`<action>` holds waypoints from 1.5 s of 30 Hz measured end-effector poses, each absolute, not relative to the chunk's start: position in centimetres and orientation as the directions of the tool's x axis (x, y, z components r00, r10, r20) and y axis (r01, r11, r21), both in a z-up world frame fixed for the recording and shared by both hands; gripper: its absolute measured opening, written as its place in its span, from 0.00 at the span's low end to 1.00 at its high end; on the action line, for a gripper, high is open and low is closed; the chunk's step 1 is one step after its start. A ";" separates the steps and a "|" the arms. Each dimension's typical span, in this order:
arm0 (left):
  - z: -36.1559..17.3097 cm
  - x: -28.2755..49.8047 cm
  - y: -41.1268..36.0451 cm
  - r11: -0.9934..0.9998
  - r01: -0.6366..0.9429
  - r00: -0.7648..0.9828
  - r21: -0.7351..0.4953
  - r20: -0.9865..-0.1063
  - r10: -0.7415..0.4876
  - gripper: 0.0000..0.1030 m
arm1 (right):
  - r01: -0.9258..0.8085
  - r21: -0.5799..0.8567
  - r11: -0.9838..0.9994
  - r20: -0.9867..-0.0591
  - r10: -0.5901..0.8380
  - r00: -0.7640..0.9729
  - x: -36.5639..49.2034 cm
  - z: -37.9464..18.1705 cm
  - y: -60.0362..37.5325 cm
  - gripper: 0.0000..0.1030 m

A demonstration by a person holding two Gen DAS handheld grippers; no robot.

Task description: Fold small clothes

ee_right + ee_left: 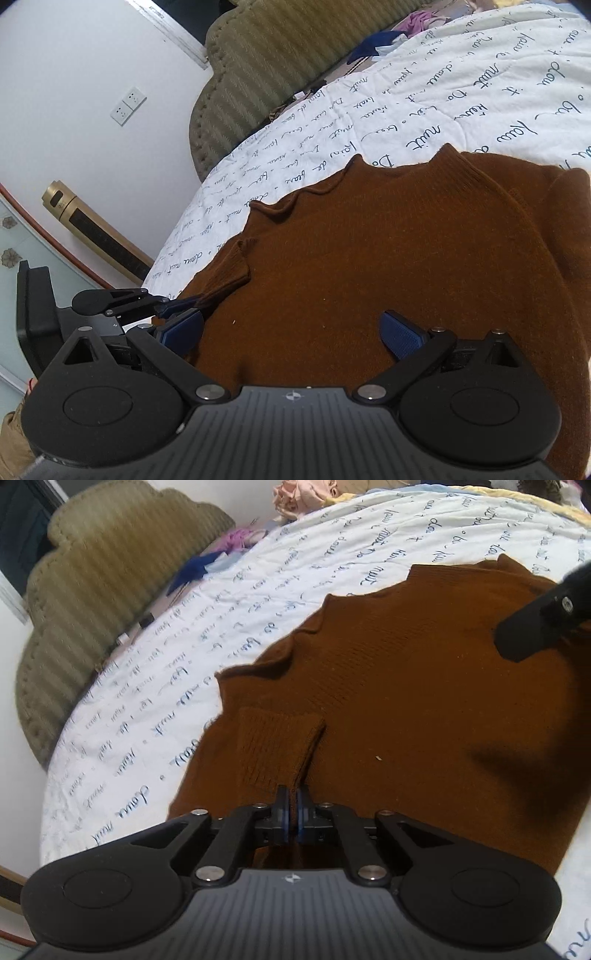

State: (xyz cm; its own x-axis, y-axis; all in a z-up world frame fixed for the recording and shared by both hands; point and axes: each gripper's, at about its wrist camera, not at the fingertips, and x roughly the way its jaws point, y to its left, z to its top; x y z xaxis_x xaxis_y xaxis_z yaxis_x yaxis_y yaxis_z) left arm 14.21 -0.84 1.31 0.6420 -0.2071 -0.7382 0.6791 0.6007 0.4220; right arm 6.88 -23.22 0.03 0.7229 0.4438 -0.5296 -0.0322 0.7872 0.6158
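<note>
- Sweater point(424, 686), brown knit, lies spread on the bed point(258, 602) over a white cover printed with script; its wavy edge faces the padded headboard point(96, 602).
- Left gripper point(294, 805) is clamped on the sleeve cuff point(277, 746), which lies folded over onto the body of the sweater.
- Right gripper point(291, 332) stands wide with nothing between its blue pads point(400, 334), hovering low over the middle of the sweater.
- Judged step: laying the sleeve inward across the body.
- To do it well, the left gripper should draw the cuff taut and flat before letting go, so no ridge forms beneath.
- The right gripper could press the body down, or take the opposite sleeve, which is not clearly in view.
- Risk: knit drags easily, and a pull too far may shift the whole garment.
</note>
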 end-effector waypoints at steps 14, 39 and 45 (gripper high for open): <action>2.7 20.1 4.9 0.872 0.388 0.693 0.299 -0.718 -0.062 0.03 | -0.034 0.598 0.801 -0.530 0.427 0.733 6.6 0.2 -23.1 0.99; 2.8 16.0 6.7 0.964 0.200 0.678 0.178 -0.735 -0.005 0.07 | -0.019 0.090 0.996 -0.625 0.071 0.778 3.8 0.6 -21.1 1.00; 3.2 13.7 7.3 0.983 0.120 0.708 0.136 -0.706 0.011 0.44 | -0.043 0.004 0.999 -0.641 0.036 0.767 3.2 -1.0 -20.6 1.00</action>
